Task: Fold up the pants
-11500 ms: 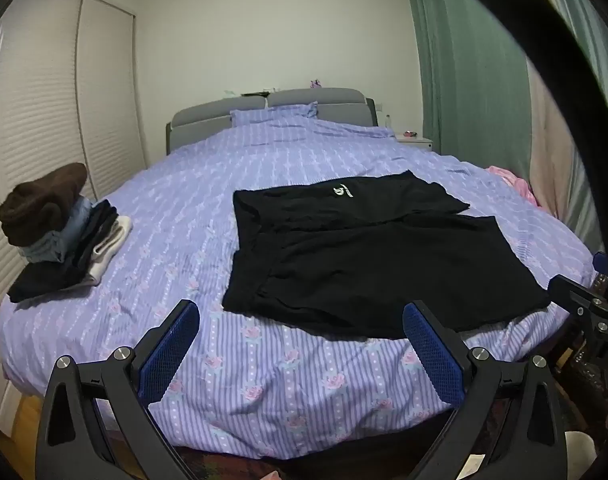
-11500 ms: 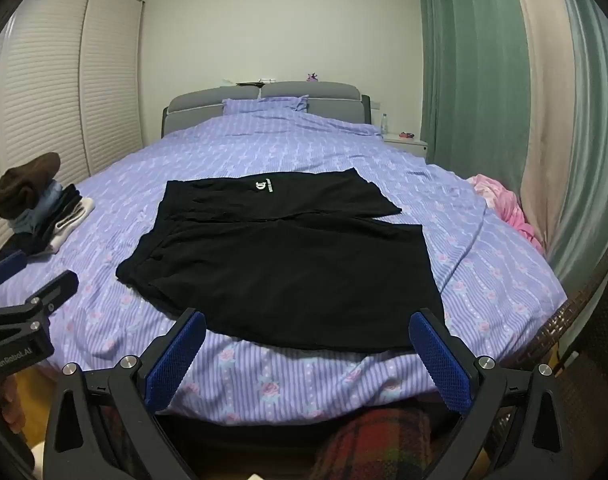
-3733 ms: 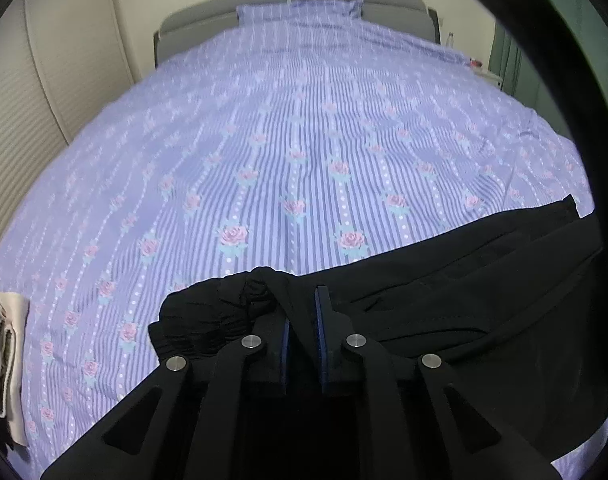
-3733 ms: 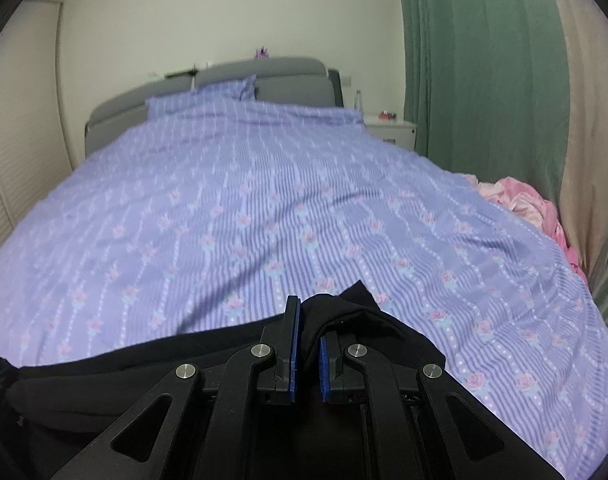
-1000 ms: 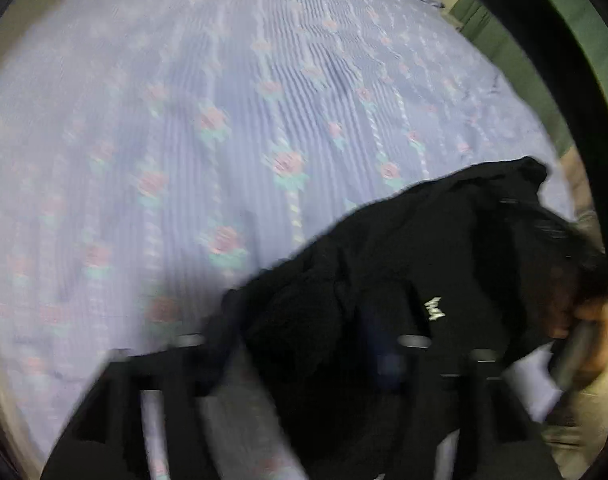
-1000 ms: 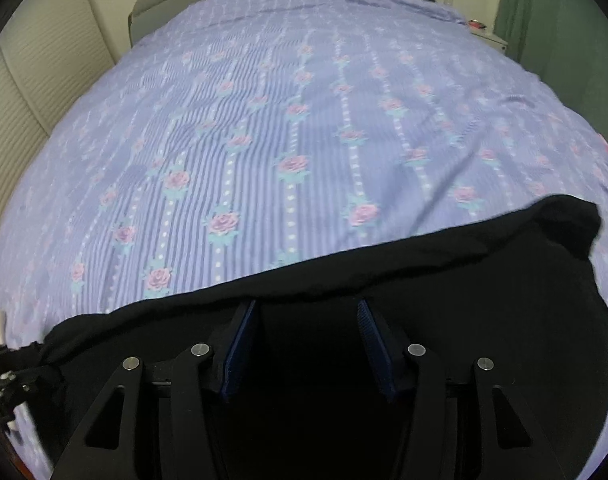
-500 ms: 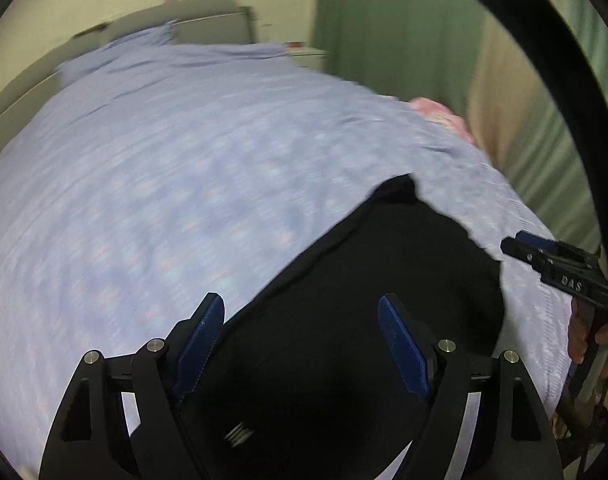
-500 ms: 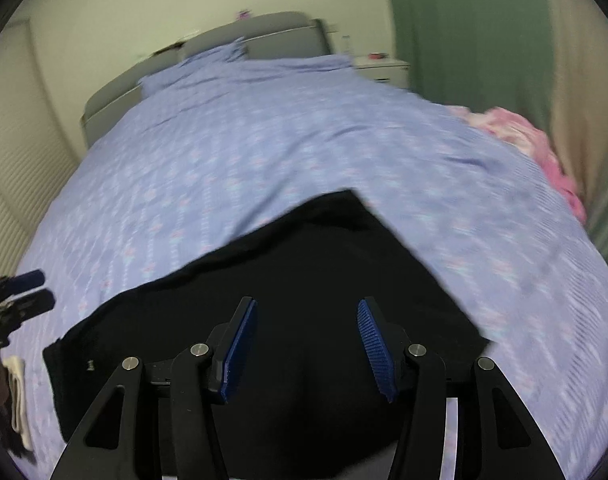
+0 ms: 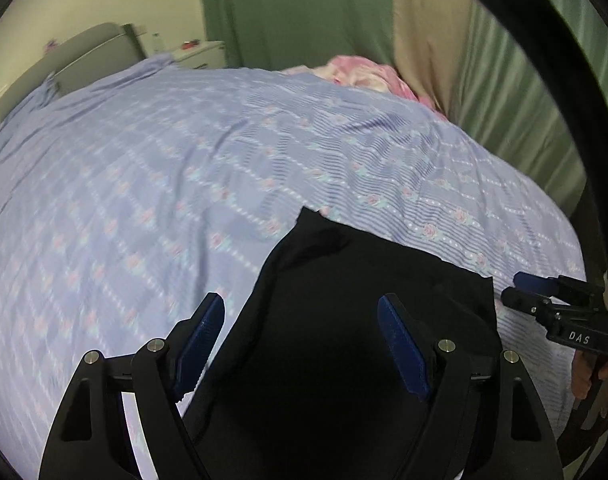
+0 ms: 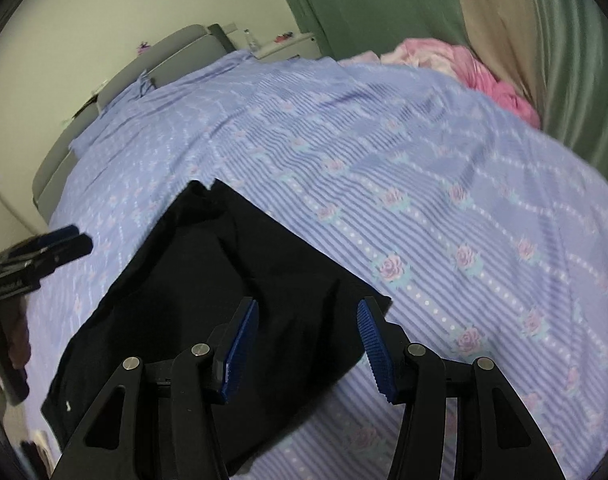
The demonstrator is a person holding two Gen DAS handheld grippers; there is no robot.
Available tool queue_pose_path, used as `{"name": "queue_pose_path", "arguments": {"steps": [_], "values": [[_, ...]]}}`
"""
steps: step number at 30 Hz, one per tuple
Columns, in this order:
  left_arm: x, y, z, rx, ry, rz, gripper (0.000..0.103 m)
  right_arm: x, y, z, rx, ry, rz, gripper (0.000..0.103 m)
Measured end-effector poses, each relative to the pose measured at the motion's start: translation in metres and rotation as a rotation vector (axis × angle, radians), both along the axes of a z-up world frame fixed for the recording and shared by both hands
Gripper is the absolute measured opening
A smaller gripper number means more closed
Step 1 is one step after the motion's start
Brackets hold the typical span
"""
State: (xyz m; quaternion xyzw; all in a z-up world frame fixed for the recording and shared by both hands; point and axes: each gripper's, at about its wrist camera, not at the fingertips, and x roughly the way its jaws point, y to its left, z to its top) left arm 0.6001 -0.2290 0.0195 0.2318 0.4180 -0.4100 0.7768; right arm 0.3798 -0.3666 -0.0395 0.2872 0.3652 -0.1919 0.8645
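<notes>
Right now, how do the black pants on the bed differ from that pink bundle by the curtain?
The black pants lie flat and folded near the gripper, while the pink bundle sits crumpled in a heap. The pants are at the near end of the bed, the bundle at its far edge. Both are fabric.

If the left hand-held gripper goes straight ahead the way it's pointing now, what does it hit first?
Most likely the black pants: they lie on the bed right between and beyond the left hand-held gripper, which is open. Depth is hard to judge, so how soon is unclear.
</notes>
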Motion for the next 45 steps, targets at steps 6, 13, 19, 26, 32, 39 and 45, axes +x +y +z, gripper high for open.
{"name": "queue_pose_path", "arguments": {"steps": [6, 13, 19, 26, 32, 39, 45], "values": [[0.024, -0.036, -0.022, 0.063, 0.038, -0.039, 0.077, 0.015, -0.012, -0.027, 0.084, 0.005, 0.002, 0.048], [0.043, -0.069, -0.048, 0.109, 0.074, -0.070, 0.072, 0.025, -0.021, -0.044, 0.141, 0.012, -0.029, 0.042], [0.060, -0.092, -0.074, 0.159, 0.132, -0.057, 0.056, 0.030, -0.026, -0.052, 0.175, 0.021, -0.044, 0.037], [0.055, -0.089, -0.075, 0.155, 0.151, -0.063, 0.008, 0.034, -0.028, -0.053, 0.209, 0.020, -0.025, 0.007], [0.063, -0.079, -0.035, 0.025, 0.112, -0.029, 0.007, -0.004, -0.038, -0.002, 0.103, -0.081, -0.143, 0.005], [0.070, -0.107, -0.072, 0.165, 0.123, -0.025, 0.007, 0.000, -0.047, -0.013, 0.076, -0.013, -0.145, 0.005], [0.073, -0.121, -0.090, 0.205, 0.097, 0.023, 0.018, 0.001, -0.053, -0.035, 0.099, 0.032, -0.159, 0.005]]}}
